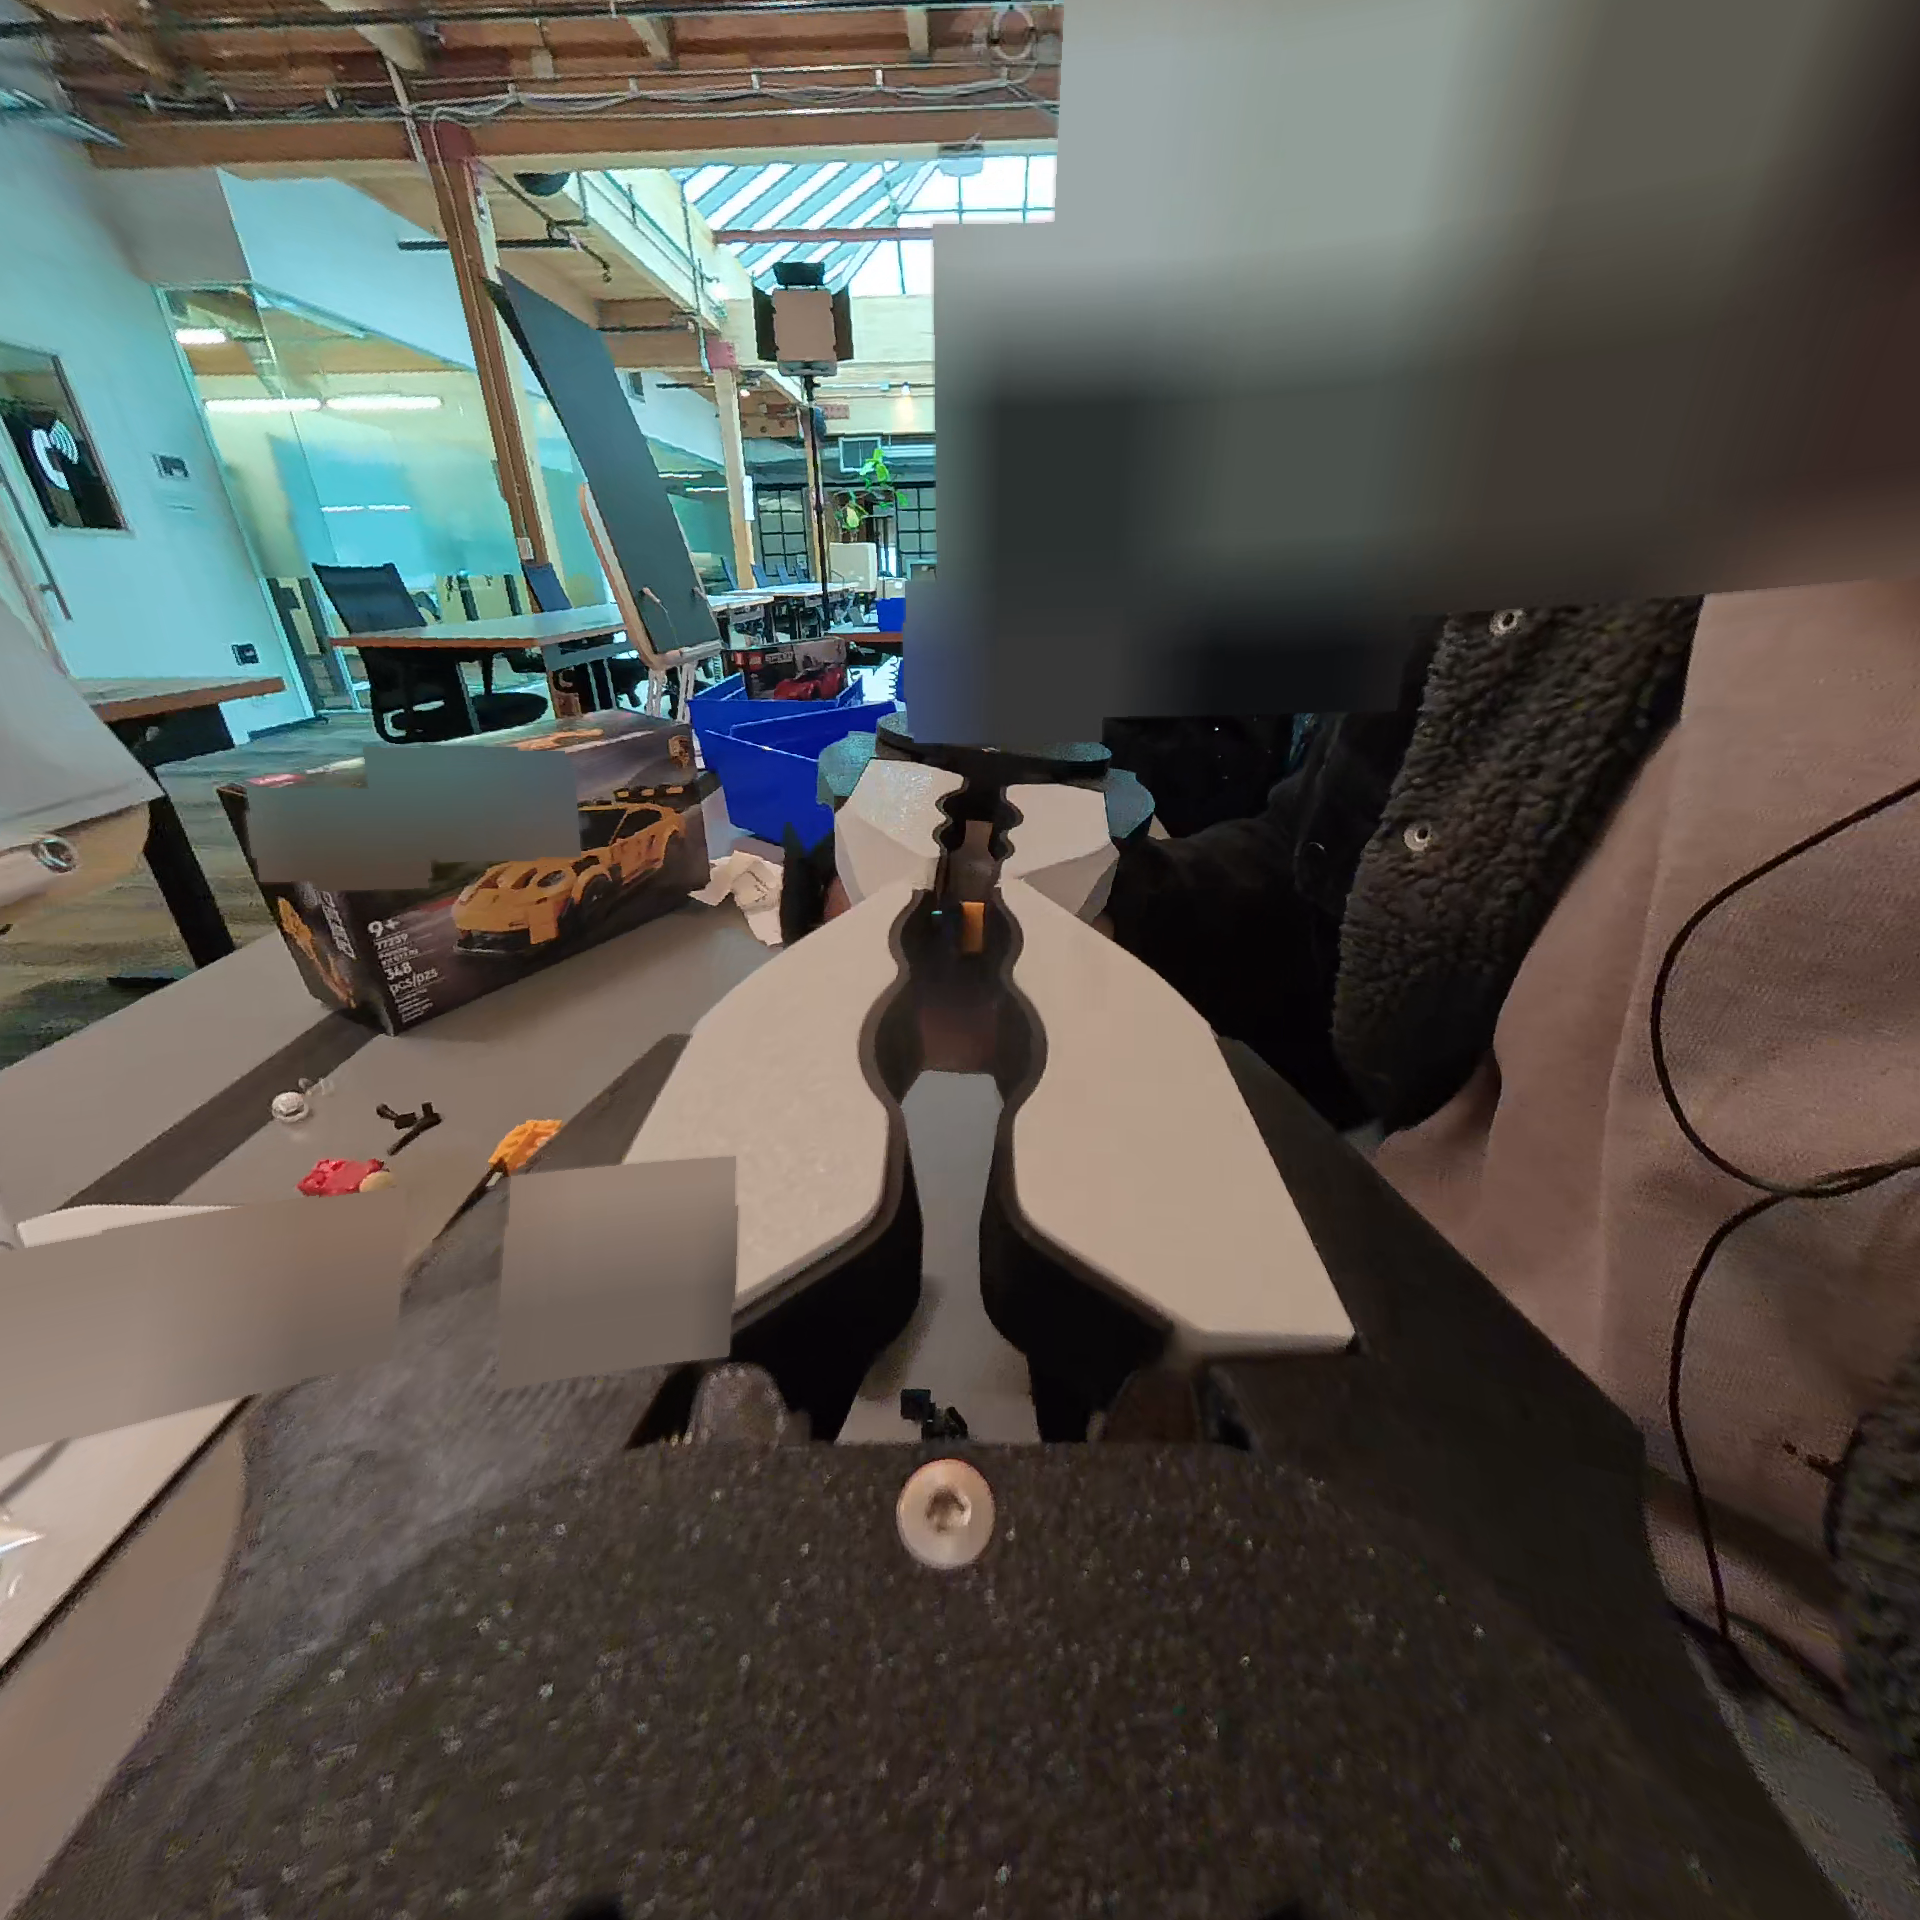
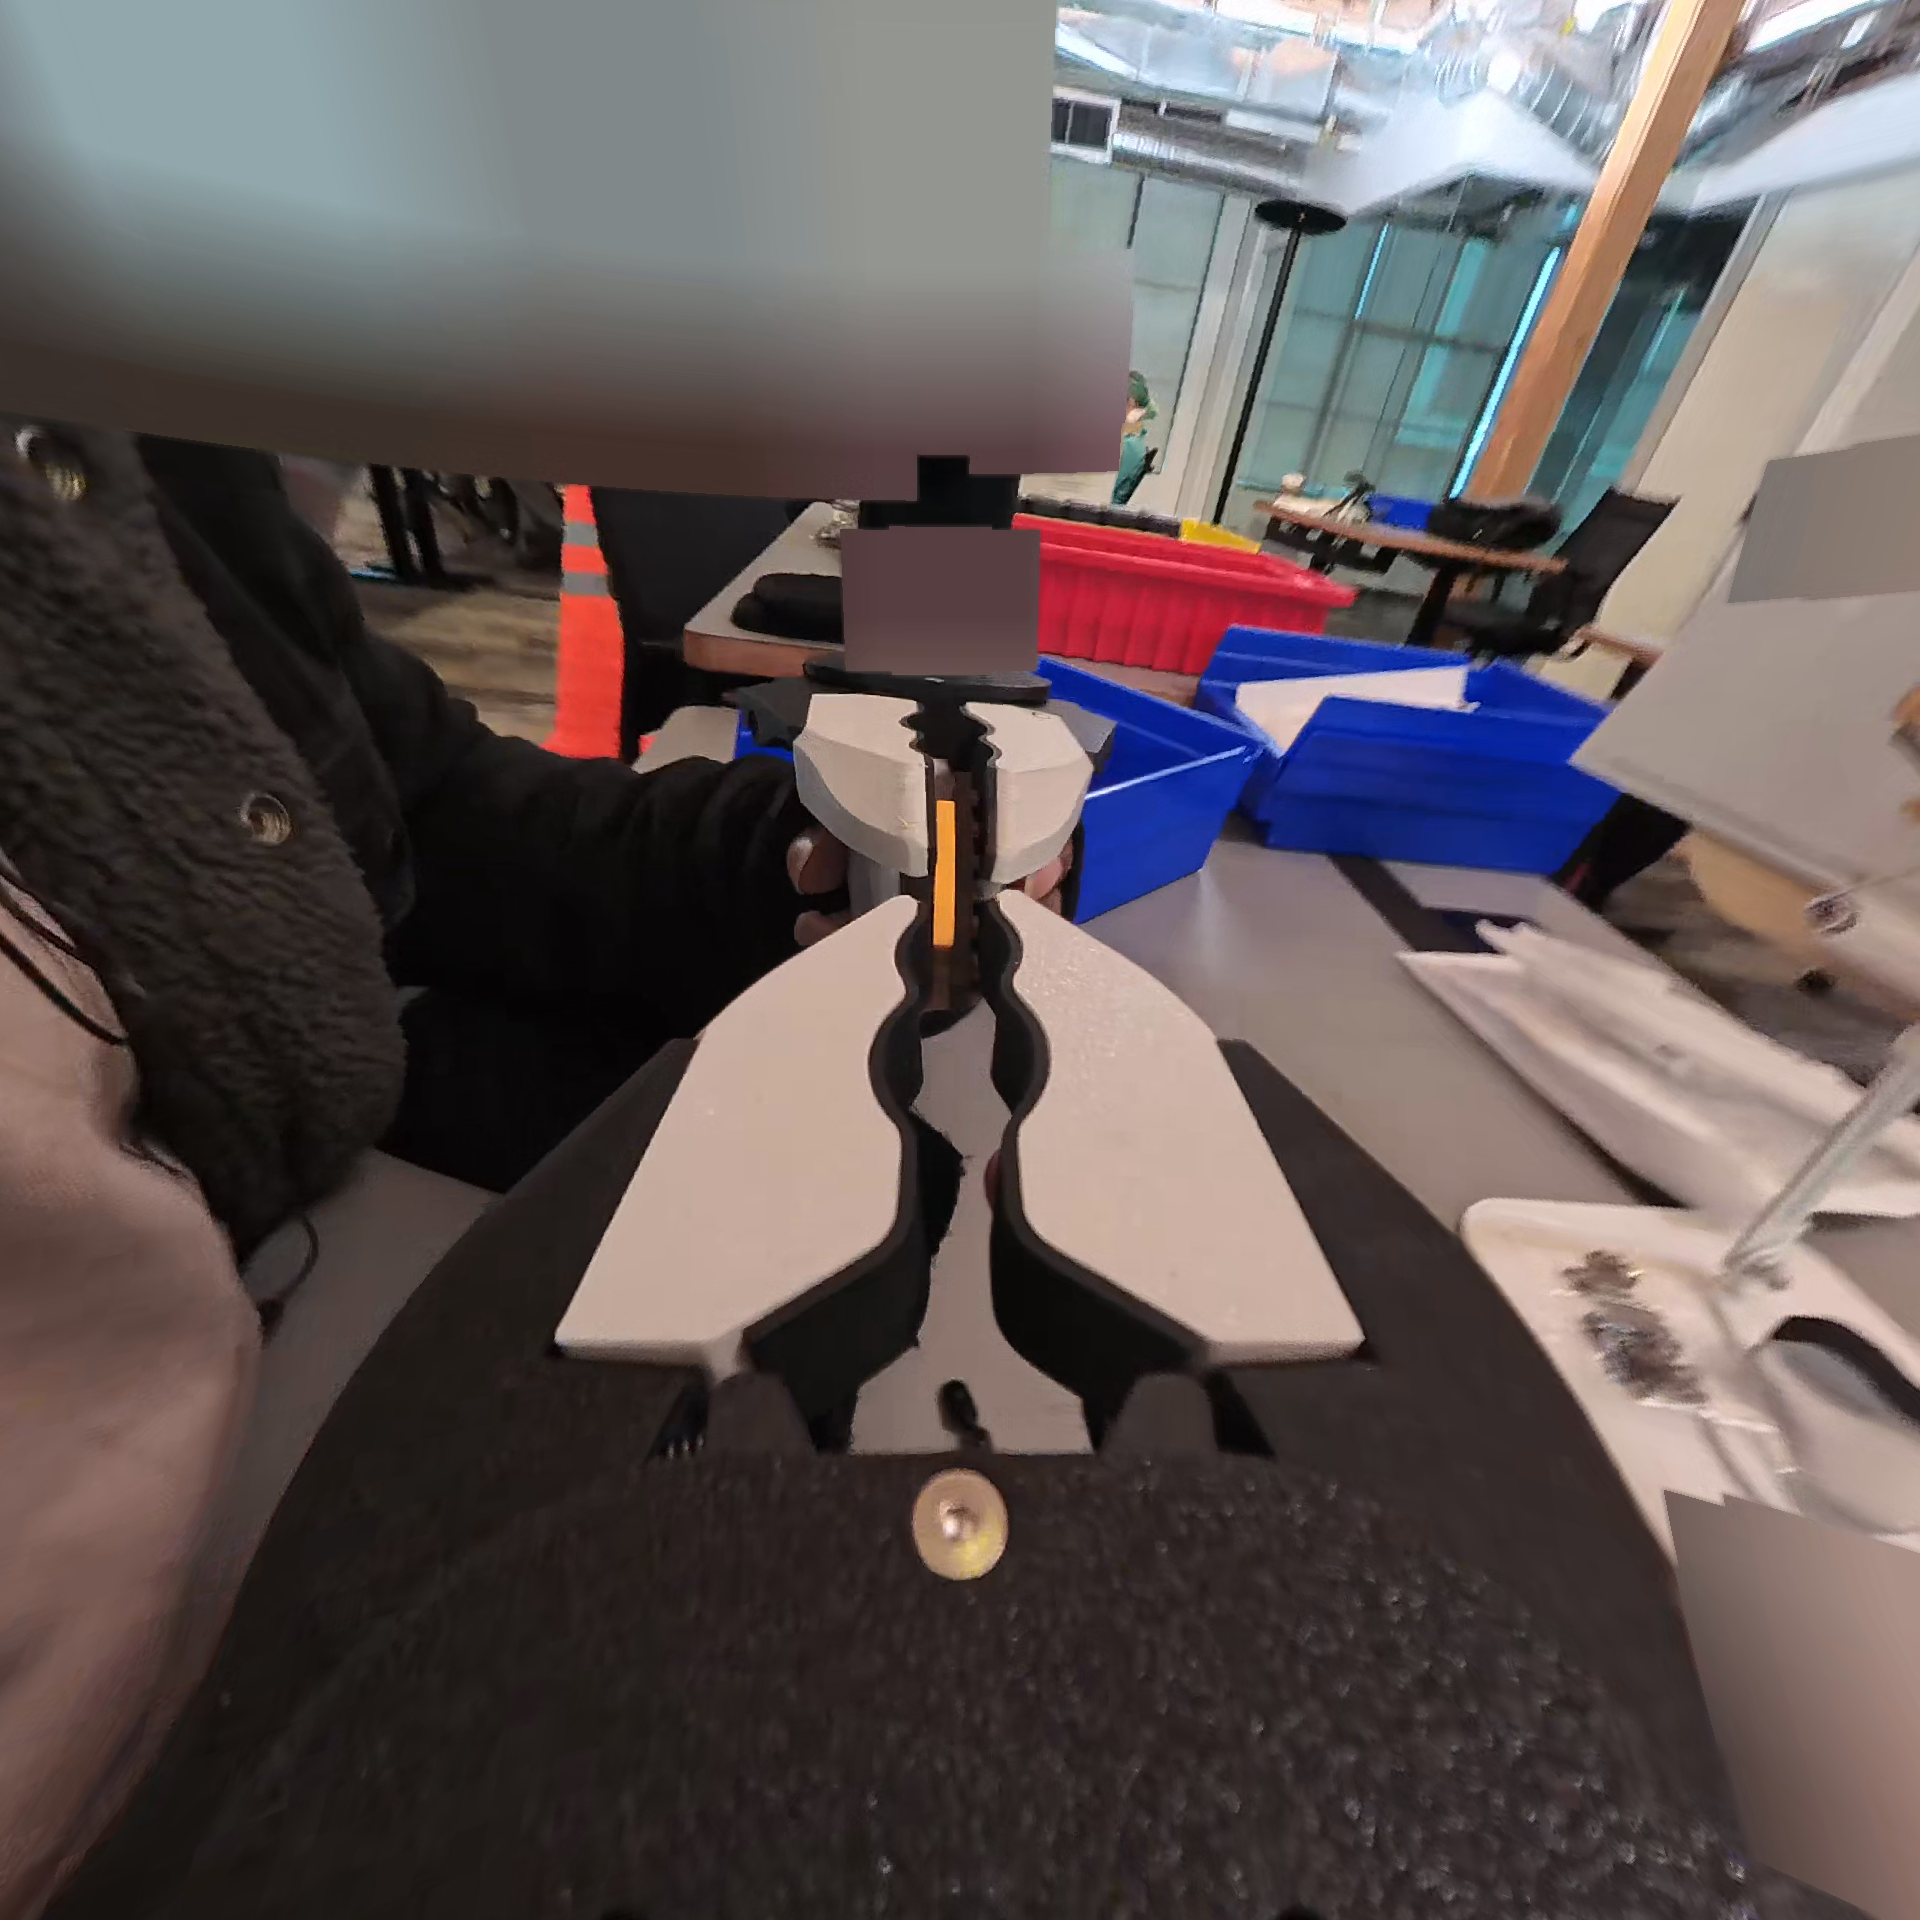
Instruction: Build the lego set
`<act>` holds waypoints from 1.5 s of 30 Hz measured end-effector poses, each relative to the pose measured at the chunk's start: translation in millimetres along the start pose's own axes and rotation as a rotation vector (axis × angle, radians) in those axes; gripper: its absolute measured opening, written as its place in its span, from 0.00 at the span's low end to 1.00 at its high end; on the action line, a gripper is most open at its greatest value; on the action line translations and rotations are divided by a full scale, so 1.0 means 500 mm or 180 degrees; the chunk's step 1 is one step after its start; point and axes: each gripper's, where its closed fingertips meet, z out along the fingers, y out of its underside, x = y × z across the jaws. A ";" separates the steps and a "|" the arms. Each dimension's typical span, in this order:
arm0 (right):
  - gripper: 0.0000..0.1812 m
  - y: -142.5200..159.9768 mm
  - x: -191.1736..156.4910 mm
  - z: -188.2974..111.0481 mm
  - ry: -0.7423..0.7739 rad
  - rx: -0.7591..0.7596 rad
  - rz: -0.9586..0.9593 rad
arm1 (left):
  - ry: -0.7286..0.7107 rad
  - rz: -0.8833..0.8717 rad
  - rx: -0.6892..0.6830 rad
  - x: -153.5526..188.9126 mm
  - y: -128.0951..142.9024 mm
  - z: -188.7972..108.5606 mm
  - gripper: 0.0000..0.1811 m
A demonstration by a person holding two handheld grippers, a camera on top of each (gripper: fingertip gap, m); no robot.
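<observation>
Grey table (image 1: pixel 582 1029) with car box (image 1: pixel 478 862), then loose bricks (image 1: pixel 338 1176). Left gripper (image 1: pixel 961 920) and right gripper (image 2: pixel 951 914) tip to tip above it, both pinching one small orange-and-black piece (image 2: pixel 943 873). Likely mid-join; next, squeezing straight together.
</observation>
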 end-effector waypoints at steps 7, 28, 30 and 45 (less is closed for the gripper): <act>0.05 0.005 -0.011 -0.005 0.0140 -0.0089 -0.0381 | 0.0093 0.0139 -0.0034 0.011 0.008 0.002 0.05; 0.05 0.034 -0.026 -0.014 0.0065 -0.0368 -0.0568 | 0.0157 0.0338 -0.0381 0.021 0.041 -0.001 0.05; 0.05 0.038 -0.018 -0.016 0.0145 -0.0398 -0.0642 | 0.0146 0.0309 -0.0329 0.017 0.041 -0.001 0.05; 0.04 0.101 0.017 -0.058 0.0764 -0.1231 -0.1943 | 0.0128 -0.1107 -0.0649 -0.021 0.098 0.010 0.06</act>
